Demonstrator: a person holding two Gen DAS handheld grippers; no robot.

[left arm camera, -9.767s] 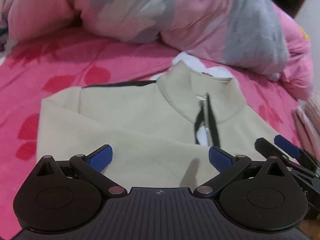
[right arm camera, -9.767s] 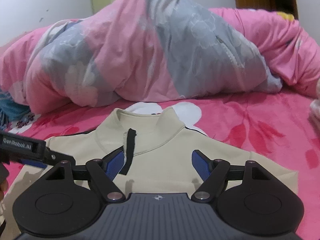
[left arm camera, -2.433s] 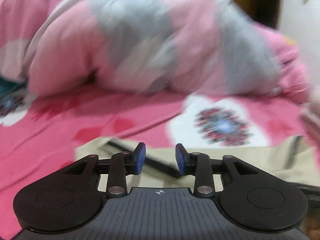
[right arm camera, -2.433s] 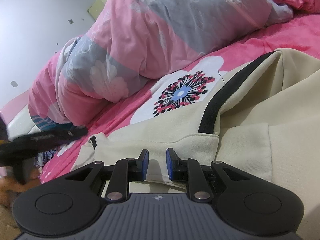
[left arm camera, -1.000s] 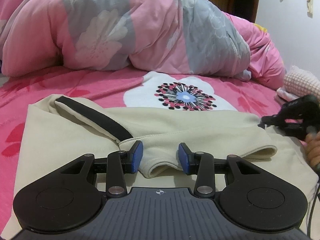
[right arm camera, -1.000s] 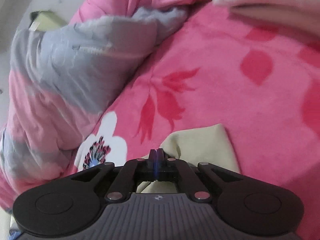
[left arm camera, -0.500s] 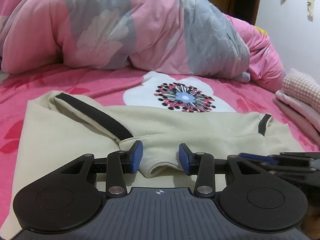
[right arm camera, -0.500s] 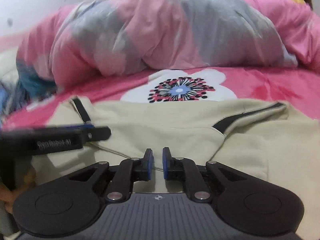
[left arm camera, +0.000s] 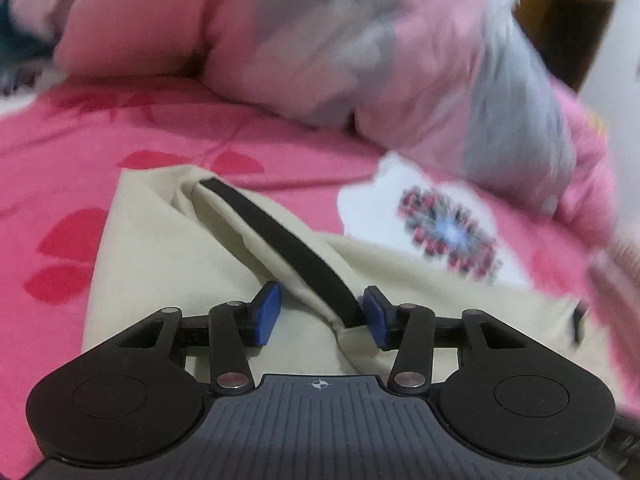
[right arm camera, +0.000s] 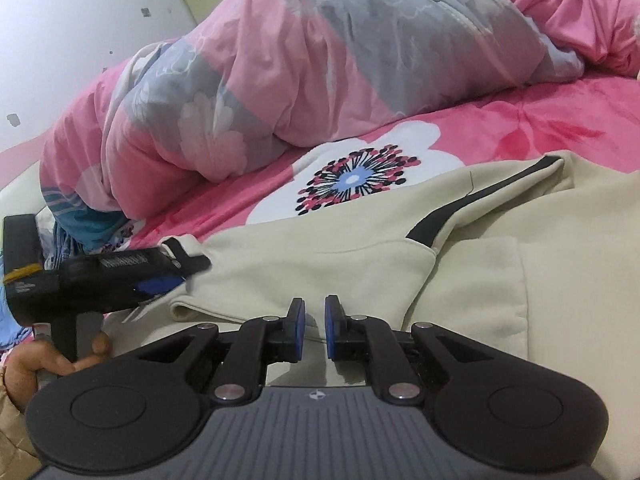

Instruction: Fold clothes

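A cream pullover point(left arm camera: 160, 248) with black stripes lies partly folded on the pink bed; the right wrist view shows it too, as the pullover point(right arm camera: 360, 248). My left gripper point(left arm camera: 320, 316) hovers low over its left side and its jaws are opening. A raised fold with a black stripe point(left arm camera: 288, 240) runs between the blue pads, which do not squeeze it. The left gripper point(right arm camera: 188, 268) also shows at the left of the right wrist view. My right gripper point(right arm camera: 315, 328) sits at the folded sleeve's near edge with only a narrow slit between its pads, and no cloth is bunched in it.
A bulky pink and grey duvet point(right arm camera: 320, 60) fills the back of the bed. The pink flowered sheet point(right arm camera: 540, 128) surrounds the pullover. A hand point(right arm camera: 48, 364) holds the left gripper's handle. A blurred pink pile point(left arm camera: 616, 272) lies at the right edge.
The left gripper has shifted and rolled, its jaws are wider, and the black-striped fold now lies between them. The right gripper went from fully shut to a narrow slit and dropped onto the pullover.
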